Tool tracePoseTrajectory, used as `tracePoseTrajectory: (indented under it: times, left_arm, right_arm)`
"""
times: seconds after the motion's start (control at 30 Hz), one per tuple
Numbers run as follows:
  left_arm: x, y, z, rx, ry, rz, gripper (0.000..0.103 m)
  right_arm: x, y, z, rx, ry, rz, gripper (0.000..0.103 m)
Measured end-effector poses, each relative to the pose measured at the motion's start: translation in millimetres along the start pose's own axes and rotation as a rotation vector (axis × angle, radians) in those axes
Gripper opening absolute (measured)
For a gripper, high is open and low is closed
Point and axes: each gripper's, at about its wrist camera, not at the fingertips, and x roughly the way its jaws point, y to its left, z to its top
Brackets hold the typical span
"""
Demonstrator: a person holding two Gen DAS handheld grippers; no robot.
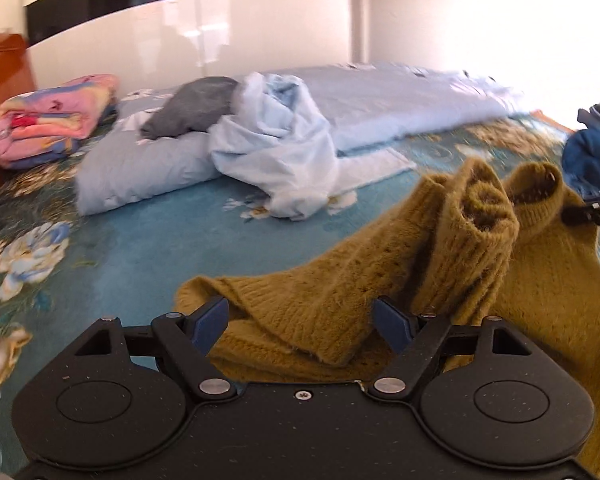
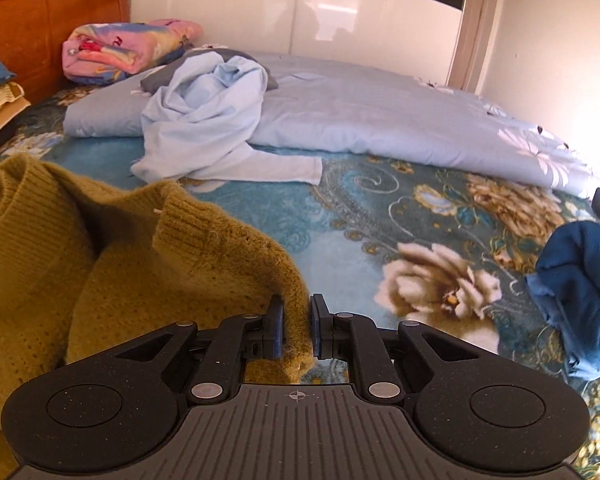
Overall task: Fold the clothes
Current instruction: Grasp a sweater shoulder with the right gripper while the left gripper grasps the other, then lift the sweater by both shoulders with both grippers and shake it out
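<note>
Mustard knit sweater (image 1: 480, 264), fuzzy, ribbed at cuffs and collar, lies rumpled on the bed (image 2: 340, 216) over a teal floral cover; one sleeve stands bunched up, another lies flat toward the left hand-held gripper (image 1: 300, 316). That gripper's jaws are spread wide, straddling the sleeve, not pinching it. Right hand-held gripper (image 2: 297, 330) is clamped on a fold of the sweater's edge. Beyond: crumpled pale blue shirt (image 2: 204, 120), light blue duvet (image 2: 400, 116), folded pink blanket (image 1: 52, 120). Dark blue garment (image 2: 580, 292) to the right.
</note>
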Motion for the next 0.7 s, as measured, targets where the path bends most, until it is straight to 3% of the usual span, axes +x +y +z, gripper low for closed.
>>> tracePoseTrajectory:
  times: [0.13,0.33,0.43,0.47,0.57,0.6,0.7]
  left_arm:
    - [15,-7,2,0.061,0.030,-0.046,0.078]
    - [26,-8,2,0.097,0.040,-0.052,0.079]
    - [31,-8,1,0.113,0.044,-0.055,0.075]
    - [33,-8,1,0.119,0.046,-0.056,0.075]
    - [38,-8,1,0.142,0.048,-0.060,0.073]
    - [38,-9,2,0.157,0.048,-0.061,0.073]
    - [39,-11,4,0.186,0.045,-0.062,0.073]
  right_arm:
    - [5,-3,-4,0.012,0.010,0.012,0.011]
    - [10,-11,-10,0.059,0.029,0.046,0.015]
    - [12,-16,-13,0.106,0.036,0.088,0.030]
    - [12,-18,-14,0.125,0.037,0.102,0.041]
    - [13,-23,-18,0.136,0.036,0.116,0.049]
    - [15,-24,-19,0.126,0.046,0.119,0.057]
    - [21,-25,-25,0.104,0.082,0.124,0.059]
